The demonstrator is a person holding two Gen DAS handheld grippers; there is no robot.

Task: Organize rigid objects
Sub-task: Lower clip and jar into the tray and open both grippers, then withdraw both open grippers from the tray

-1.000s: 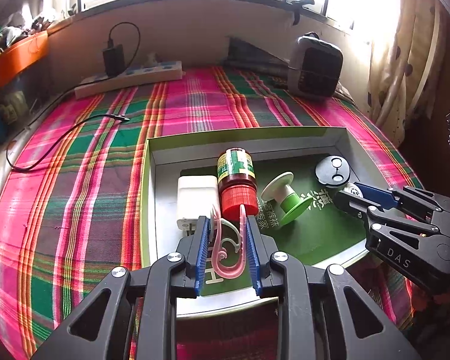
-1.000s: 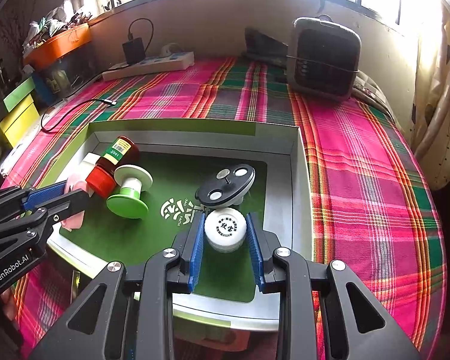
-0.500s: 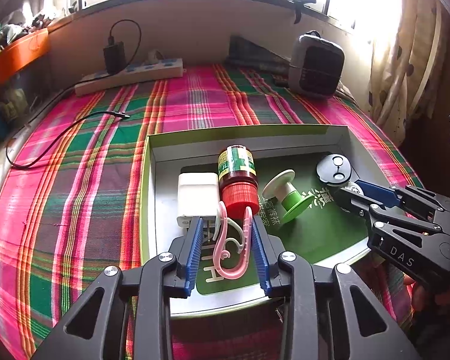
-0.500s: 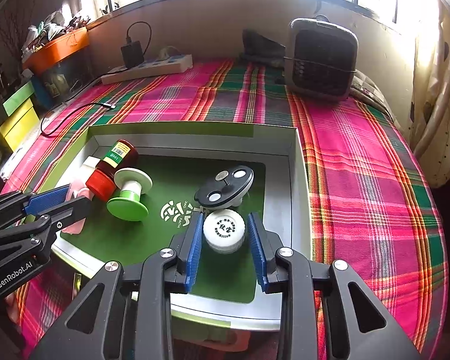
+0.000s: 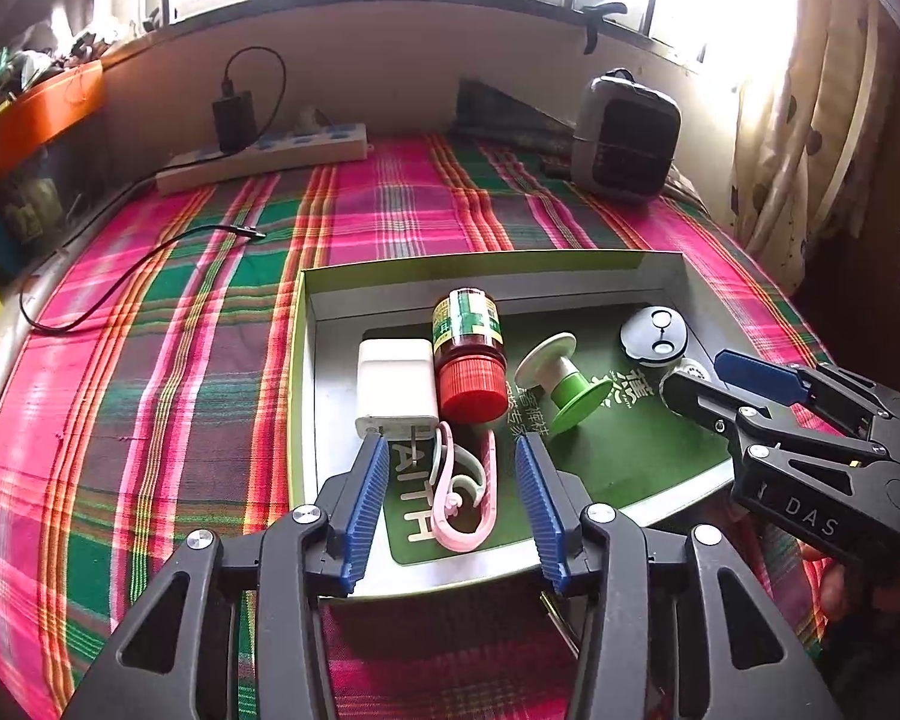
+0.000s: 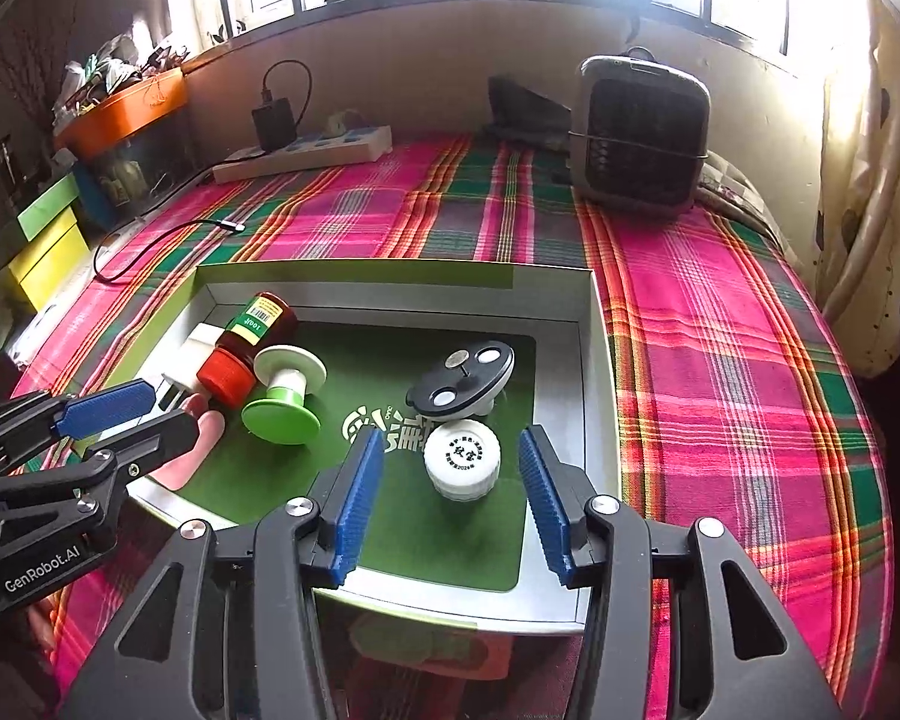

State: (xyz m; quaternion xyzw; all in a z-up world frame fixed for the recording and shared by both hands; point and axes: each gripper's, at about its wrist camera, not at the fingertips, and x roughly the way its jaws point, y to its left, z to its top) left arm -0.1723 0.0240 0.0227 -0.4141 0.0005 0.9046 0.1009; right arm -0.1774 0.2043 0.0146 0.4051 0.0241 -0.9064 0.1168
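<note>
A shallow green-lined tray lies on the plaid bed. In it are a white charger block, a red-capped brown bottle, a green and white spool, a black round disc, a white cap and a pink hook. My left gripper is open with the pink hook lying loose between its jaws. My right gripper is open around the white cap, not touching it.
A power strip with a black adapter and a loose cable lie at the far left. A grey heater stands at the far right. An orange bin and yellow boxes stand left of the bed.
Both grippers have opened. The left one let go of the pink hook and the right one let go of the white cap; both objects now rest in the tray.
</note>
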